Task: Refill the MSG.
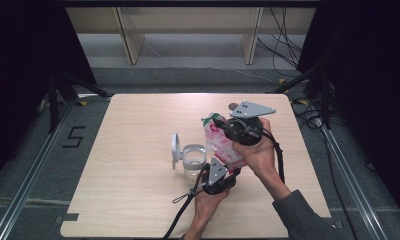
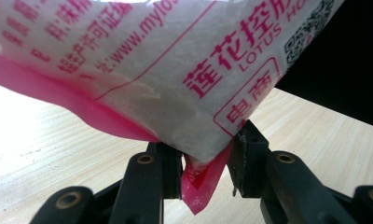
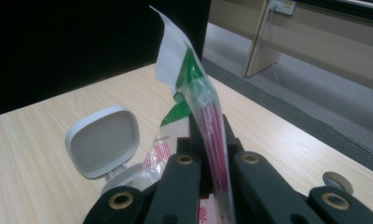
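Observation:
A white and pink plastic bag (image 1: 221, 145) with printed text hangs tilted above the table between my two grippers. My left gripper (image 1: 231, 173) is shut on its lower corner; in the left gripper view the pink corner (image 2: 201, 184) is pinched between the jaws, and the bag (image 2: 175, 70) bulges above them. My right gripper (image 1: 219, 123) is shut on the bag's top edge, and in the right gripper view that flat green and white edge (image 3: 194, 88) sticks up from the jaws. A clear jar (image 1: 193, 161) stands just left of the bag with its grey flip lid (image 1: 175, 149) swung open.
The wooden table (image 1: 138, 120) has bare room to the left and in front of the jar. A small round object (image 3: 336, 182) lies on the table beyond the right gripper. Black curtains, metal floor rails and cables surround the table.

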